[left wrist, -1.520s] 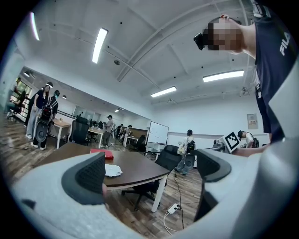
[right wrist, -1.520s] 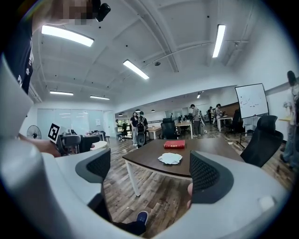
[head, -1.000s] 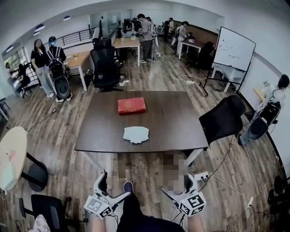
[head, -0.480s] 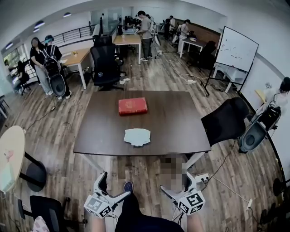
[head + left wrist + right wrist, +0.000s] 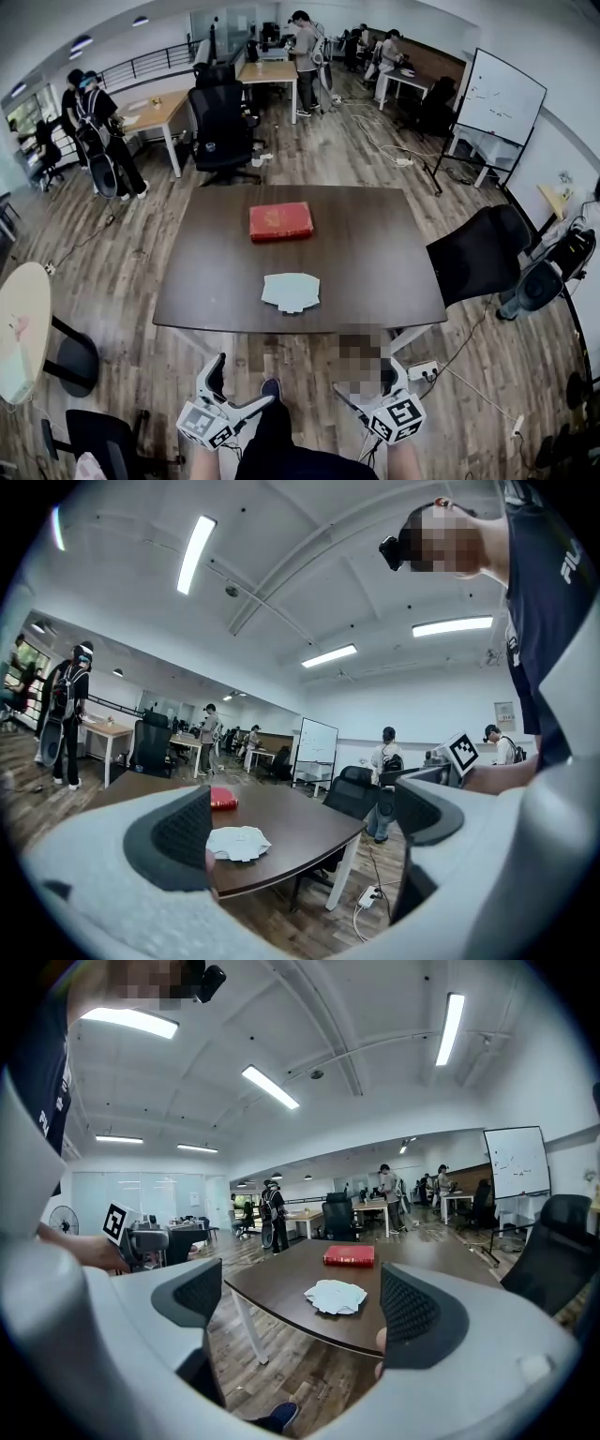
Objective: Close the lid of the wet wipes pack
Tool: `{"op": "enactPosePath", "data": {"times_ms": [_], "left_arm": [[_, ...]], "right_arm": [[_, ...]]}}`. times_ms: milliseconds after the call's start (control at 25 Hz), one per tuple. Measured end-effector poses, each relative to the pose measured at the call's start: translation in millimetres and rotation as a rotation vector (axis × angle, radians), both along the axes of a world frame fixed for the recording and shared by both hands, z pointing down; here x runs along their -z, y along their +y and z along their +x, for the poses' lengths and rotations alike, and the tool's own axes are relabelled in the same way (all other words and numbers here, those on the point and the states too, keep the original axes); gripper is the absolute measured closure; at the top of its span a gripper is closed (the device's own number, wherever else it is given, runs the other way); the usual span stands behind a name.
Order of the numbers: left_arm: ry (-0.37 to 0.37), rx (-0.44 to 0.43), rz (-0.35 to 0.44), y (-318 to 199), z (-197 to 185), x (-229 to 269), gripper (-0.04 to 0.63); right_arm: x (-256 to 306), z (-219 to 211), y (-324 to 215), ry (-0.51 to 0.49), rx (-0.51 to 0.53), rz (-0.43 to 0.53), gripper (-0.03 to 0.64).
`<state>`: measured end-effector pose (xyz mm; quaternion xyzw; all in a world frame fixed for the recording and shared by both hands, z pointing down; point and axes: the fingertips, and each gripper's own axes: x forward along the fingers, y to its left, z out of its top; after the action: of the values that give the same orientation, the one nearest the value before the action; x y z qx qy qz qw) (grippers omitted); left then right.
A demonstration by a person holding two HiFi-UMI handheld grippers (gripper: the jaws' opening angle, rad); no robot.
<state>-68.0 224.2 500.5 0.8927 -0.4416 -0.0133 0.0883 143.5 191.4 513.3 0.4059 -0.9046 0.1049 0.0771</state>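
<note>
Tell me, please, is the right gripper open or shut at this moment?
Open. The pads of the right gripper stand wide apart in its own view, nothing between them; the table lies well beyond.

Wipes pack (image 5: 291, 292) on surface (image 5: 375, 253), centre, near front edge. Book (image 5: 280, 221) behind it twd far edge, apart from pack. Desk chair (image 5: 476, 251) at surface's R side. 2nd chair (image 5: 221, 127) beyond far edge, L. Whiteboard (image 5: 497, 98) far R, behind. Round table (image 5: 21, 323) well L of surface.

Smooth dark wood table (image 5: 375, 244), wood-plank floor (image 5: 309, 159)
</note>
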Motion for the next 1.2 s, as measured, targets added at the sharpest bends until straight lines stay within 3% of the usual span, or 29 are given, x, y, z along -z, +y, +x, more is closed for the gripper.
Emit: {"op": "enactPosePath", "data": {"times_ms": [640, 1200], "left_arm": [[-0.017, -0.078, -0.02, -141.4, -37.5, 1.5, -0.003], [-0.014, -0.22, -0.017, -238.5, -77.9, 10.8, -0.002]], "right_arm": [[8.5, -49.3, -135.3, 0.007, -0.037, -0.024, 0.087], [11.2, -88.1, -229.1, 0.011, -0.173, -0.008, 0.089]]}}
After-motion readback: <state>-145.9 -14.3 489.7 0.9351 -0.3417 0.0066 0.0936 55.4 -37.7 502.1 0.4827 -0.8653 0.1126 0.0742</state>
